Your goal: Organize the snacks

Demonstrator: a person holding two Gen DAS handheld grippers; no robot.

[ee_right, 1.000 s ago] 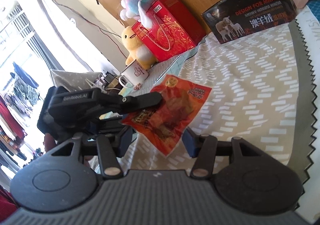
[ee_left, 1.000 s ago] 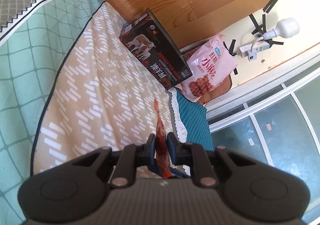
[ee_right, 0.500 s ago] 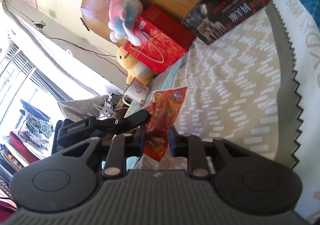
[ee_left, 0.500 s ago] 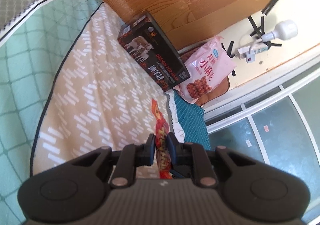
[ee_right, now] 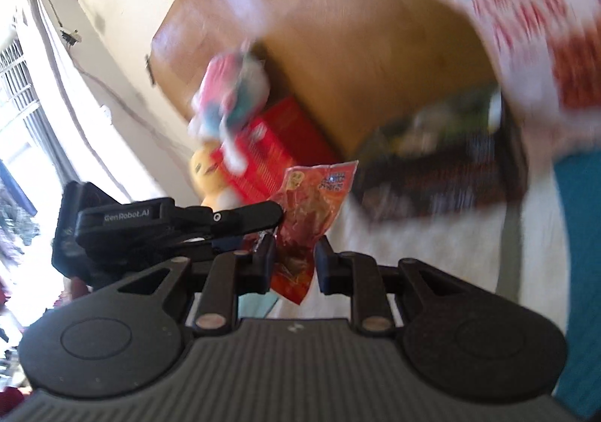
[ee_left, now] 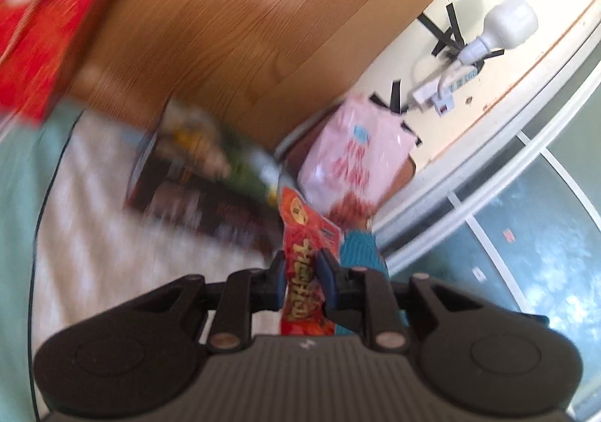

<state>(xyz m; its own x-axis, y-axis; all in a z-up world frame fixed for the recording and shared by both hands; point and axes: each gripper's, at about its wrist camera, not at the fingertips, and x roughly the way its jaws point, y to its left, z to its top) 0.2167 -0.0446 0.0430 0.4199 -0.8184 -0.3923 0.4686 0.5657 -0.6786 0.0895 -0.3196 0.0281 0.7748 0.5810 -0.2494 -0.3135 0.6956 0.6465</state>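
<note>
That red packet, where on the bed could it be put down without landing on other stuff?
The red packet, held in the left gripper, has bare room on the patterned blanket, between the teal quilt and the dark box. It is crowded along the headboard: dark box, pink bag, red box.

Left claw [ee_right: 278,217] pinches red snack packet [ee_right: 308,211] (background seemingly motion-blurred).

Both wrist views close, facing wooden headboard [ee_left: 263,27]; share orange snack packet [ee_left: 306,256].
</note>
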